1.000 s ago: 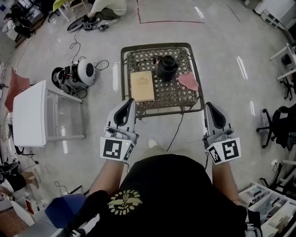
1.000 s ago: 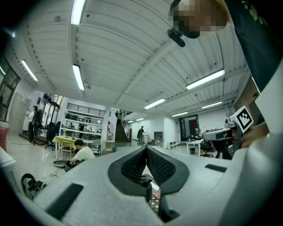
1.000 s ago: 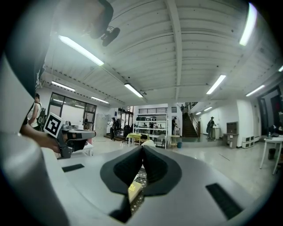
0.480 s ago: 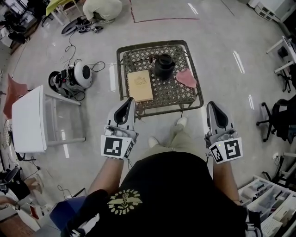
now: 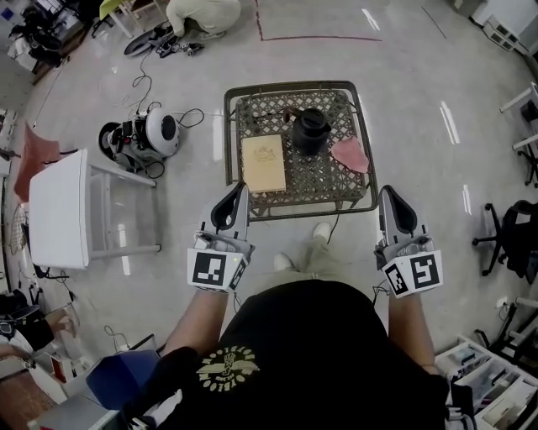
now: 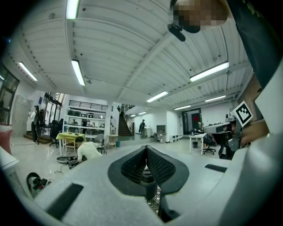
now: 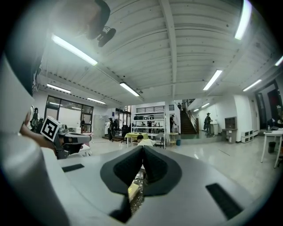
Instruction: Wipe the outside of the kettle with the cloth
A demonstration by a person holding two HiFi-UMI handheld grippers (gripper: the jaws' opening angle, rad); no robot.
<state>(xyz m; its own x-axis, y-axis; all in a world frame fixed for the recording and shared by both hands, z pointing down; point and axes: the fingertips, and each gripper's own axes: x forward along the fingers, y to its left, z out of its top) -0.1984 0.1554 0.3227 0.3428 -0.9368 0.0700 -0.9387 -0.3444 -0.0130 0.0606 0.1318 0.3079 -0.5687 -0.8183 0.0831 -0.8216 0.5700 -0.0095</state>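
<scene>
A black kettle stands on a low wicker table ahead of me. A pink cloth lies to its right, near the table's right edge. A tan book lies to the kettle's left. My left gripper is held level, short of the table's near left side, with its jaws shut on nothing. My right gripper hovers off the table's near right corner, likewise shut and empty. Neither gripper touches the kettle or the cloth.
A white side table stands on the left. Beyond it sit a round white machine and loose cables on the floor. A person crouches at the far end. An office chair is on the right, and a black cord runs down from the wicker table.
The person has stepped forward, one foot now showing under the table's near edge. Both grippers have shifted a little toward the table and stay shut.
</scene>
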